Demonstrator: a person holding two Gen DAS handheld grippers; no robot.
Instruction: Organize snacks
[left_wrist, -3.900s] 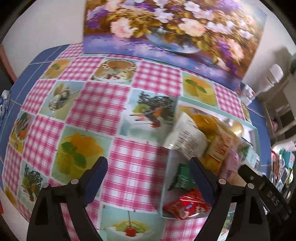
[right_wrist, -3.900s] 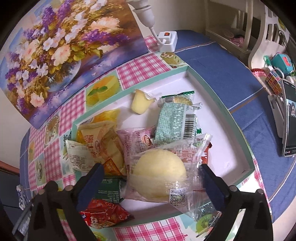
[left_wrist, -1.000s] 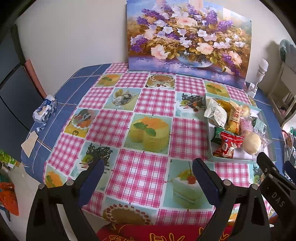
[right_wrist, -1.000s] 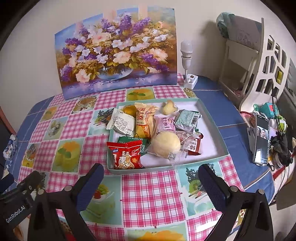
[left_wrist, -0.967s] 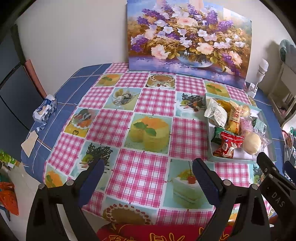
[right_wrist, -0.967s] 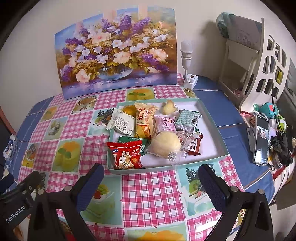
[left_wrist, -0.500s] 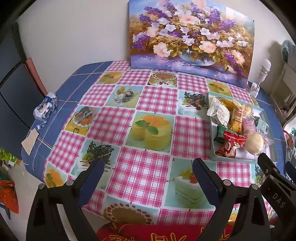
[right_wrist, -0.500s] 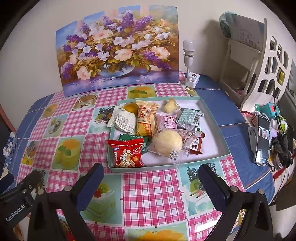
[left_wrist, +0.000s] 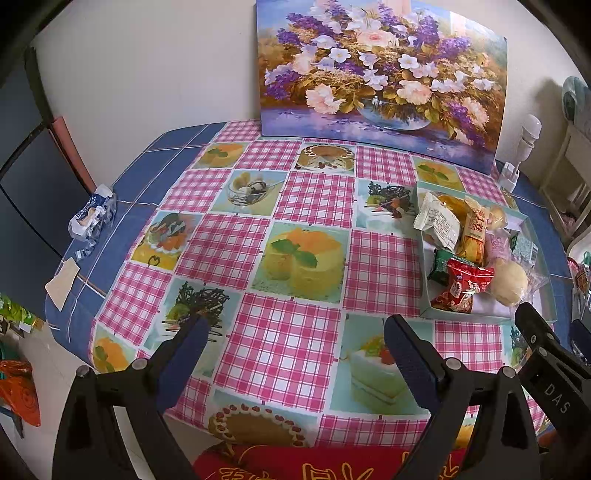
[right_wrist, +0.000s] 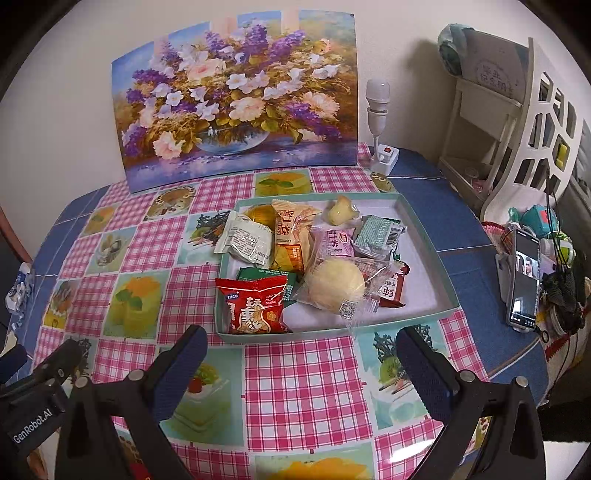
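A shallow teal tray (right_wrist: 430, 243) on the checked tablecloth holds several wrapped snacks: a red packet (right_wrist: 253, 304), a round bun in clear wrap (right_wrist: 334, 282), a white packet (right_wrist: 245, 238), an orange packet (right_wrist: 291, 236) and a pale green packet (right_wrist: 378, 232). The tray also shows at the right in the left wrist view (left_wrist: 535, 236). My right gripper (right_wrist: 301, 360) is open and empty, held back from the tray's near edge. My left gripper (left_wrist: 293, 349) is open and empty, over the cloth to the left of the tray.
A flower painting (right_wrist: 236, 92) leans on the back wall. A white lamp on a socket block (right_wrist: 380, 129) stands right of it. A phone on a stand (right_wrist: 524, 280) and clutter sit at the right edge. A crumpled blue-white wrapper (left_wrist: 92, 216) lies at the left edge.
Since 3.9 s ago both grippers have pulled well back from the tray, and the bun lies in it. Over the last second they barely moved.
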